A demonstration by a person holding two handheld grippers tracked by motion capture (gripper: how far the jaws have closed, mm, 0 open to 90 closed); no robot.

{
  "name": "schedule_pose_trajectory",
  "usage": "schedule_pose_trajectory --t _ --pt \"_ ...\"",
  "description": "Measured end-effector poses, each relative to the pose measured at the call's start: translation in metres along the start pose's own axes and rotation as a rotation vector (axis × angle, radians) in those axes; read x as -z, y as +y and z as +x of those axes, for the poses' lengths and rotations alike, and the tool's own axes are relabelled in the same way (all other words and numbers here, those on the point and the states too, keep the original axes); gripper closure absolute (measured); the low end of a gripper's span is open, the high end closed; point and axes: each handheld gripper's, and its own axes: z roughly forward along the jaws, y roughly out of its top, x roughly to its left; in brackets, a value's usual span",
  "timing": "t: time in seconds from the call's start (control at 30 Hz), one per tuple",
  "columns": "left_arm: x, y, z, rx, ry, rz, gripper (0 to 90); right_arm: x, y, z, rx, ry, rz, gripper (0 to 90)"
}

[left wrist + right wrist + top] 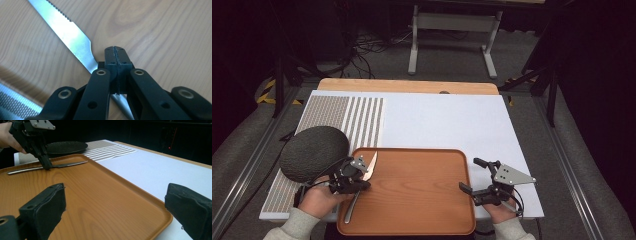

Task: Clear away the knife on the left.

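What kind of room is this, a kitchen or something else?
Probably a lab or test studio, not a kitchen: dark curtains, loose floor cables, and a worktable holding just a tray, knife and plate.

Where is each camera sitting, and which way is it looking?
High view: above the person's side, looking forward and down at the wooden tray, dark plate, both hands and sleeves.
Left gripper view: on the left gripper, looking down its shut jaws at the knife on the tray.
Right gripper view: on the right gripper, looking across the tray between its open jaws toward the other hand.
Shared: all three show tray and knife.
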Motion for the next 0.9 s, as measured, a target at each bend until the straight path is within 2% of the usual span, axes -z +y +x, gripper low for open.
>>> schedule_pose_trajectory --t 0.1,0.2,0.3,0.5,0.7,0.9 --pt "0.001 -0.002 0.001 0.022 0.002 0.003 89.8 0.0 0.0 0.0 0.001 0.0 0.0 4.0" --pt "0.002 -0.003 0.003 0.018 0.003 0.001 89.8 0.0 0.0 0.0 0.001 0.0 0.0 4.1" --pt "0.003 -0.004 0.002 0.039 0.005 0.01 89.8 -0.001 0.0 0.0 0.002 0.001 0.001 4.1" --pt "0.004 -0.007 0.005 0.043 0.013 0.007 89.8 -0.001 0.0 0.0 0.002 0.004 0.001 4.1" --pt "0.006 -0.012 0.006 0.083 0.018 0.008 89.8 -0.002 0.001 0.0 0.007 0.009 0.003 4.1" --pt "0.008 -0.014 0.007 0.091 0.032 0.019 89.8 -0.002 0.001 0.0 0.01 0.01 0.004 4.2"
